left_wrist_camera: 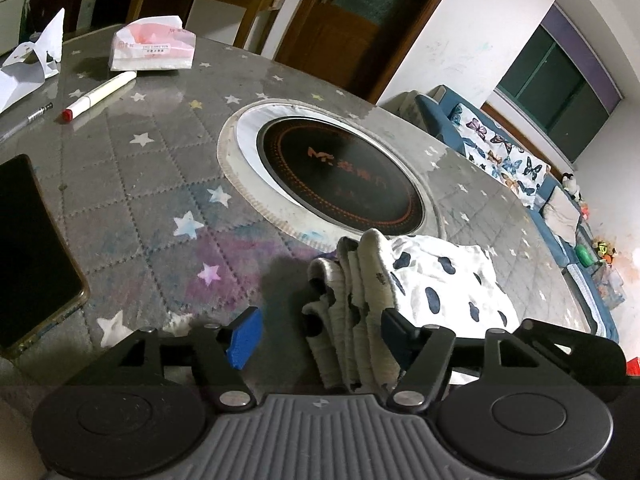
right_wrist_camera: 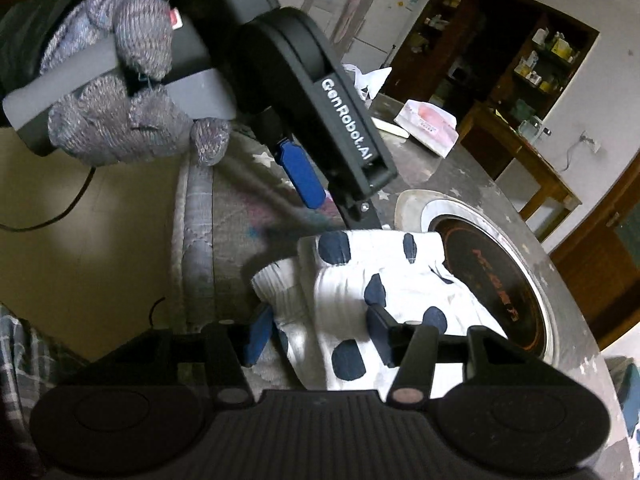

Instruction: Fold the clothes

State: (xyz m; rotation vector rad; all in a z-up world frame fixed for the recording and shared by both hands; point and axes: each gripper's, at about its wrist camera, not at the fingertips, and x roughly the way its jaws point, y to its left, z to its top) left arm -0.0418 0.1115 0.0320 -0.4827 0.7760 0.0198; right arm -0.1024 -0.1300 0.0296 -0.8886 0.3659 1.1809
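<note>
The left tongs (left_wrist_camera: 316,334) stand released, their blue pads spread on either side of the bunched grey ribbed band of the white cotton garment with dark navy blotches (left_wrist_camera: 436,280); the left pad is clearly off the cloth, and the right one sits just beside it. The right tongs (right_wrist_camera: 320,336) straddle the garment's near edge with cloth between the pads, but whether they pinch it I cannot tell (that part of the right wrist view is blurred). The garment lies as a compact bundle on the round table with a grey star-patterned quilted cover (left_wrist_camera: 160,184), touching the near rim of the black glass induction hob set in a steel ring (left_wrist_camera: 340,176).

Judging by the layers stacked at the band, the fold looks nearly made. To finish it well, the right tongs should take all layers of the edge at once, and the left tongs should lift clear straight upward so the pad does not drag the ribbing and undo the stack.

On the left tongs' black housing, seen from the right wrist, white lettering reads "GenRobot.AI". The hob carries orange characters, too distorted to read. Farther off lie a white marker with a red cap (left_wrist_camera: 100,96), a pink-and-white tissue pack (left_wrist_camera: 154,46) whose print is too small, and a dark phone (left_wrist_camera: 32,248).
</note>
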